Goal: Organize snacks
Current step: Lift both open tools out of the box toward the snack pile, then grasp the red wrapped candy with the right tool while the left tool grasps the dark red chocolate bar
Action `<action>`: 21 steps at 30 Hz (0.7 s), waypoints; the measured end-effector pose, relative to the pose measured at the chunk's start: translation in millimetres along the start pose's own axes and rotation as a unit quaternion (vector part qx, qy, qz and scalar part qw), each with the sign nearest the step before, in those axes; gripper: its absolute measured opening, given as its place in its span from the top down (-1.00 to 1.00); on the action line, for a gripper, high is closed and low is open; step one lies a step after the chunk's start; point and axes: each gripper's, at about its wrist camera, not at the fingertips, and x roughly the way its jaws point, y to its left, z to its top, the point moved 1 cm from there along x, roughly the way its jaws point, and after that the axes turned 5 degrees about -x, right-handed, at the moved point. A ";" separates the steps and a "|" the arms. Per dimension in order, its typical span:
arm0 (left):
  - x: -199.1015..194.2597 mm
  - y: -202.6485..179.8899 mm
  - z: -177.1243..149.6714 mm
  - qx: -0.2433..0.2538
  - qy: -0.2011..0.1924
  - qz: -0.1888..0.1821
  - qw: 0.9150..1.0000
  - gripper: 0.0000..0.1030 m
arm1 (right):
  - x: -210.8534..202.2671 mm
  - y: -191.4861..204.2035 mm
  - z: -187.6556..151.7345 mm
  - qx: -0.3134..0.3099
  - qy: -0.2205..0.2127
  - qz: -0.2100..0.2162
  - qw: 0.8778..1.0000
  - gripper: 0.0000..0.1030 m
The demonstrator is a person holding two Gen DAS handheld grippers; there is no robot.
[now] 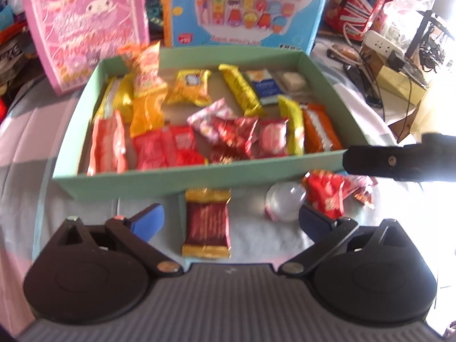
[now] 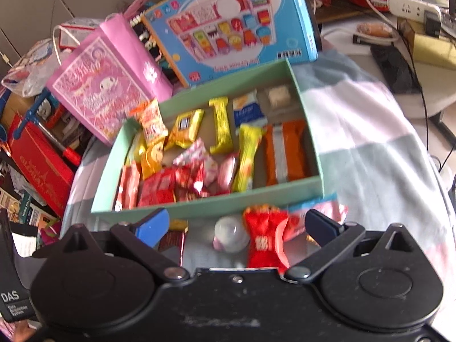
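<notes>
my left fingers [image 1: 230,222] are spread wide and empty, with the dark red bar [image 1: 207,223] lying between them at lower centre, long axis pointing at the green box [image 1: 159,183]. my right fingers [image 2: 236,228] gape empty over the red packet [image 2: 266,239].

blur: wrapper print unreadable | hidden: dark red bar [image 2: 171,242] behind right claw [image 2: 236,225]

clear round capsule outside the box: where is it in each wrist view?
Left wrist: the clear capsule sits lower right of centre, on the cloth just before the green box's near wall, beside a red packet.
Right wrist: capsule at bottom centre, between the open fingers, left of the red packet.
Shared landmark: the green box's near wall.
</notes>
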 end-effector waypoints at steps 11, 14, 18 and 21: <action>27.2 28.6 -15.2 -0.040 0.032 0.021 0.998 -1.00 | 29.8 2.7 -25.5 -0.010 0.036 -0.035 0.999 -0.78; 34.8 29.9 -17.0 -0.041 0.039 0.023 0.998 -1.00 | 38.3 2.5 -27.7 -0.012 0.039 -0.040 0.998 -0.57; 42.3 32.7 -19.1 -0.045 0.046 0.023 0.998 -1.00 | 48.0 2.8 -31.0 -0.016 0.041 -0.045 0.998 -0.25; 46.9 37.2 -20.3 -0.050 0.050 0.022 0.997 -1.00 | 53.6 1.8 -33.6 -0.022 0.036 -0.050 0.998 0.22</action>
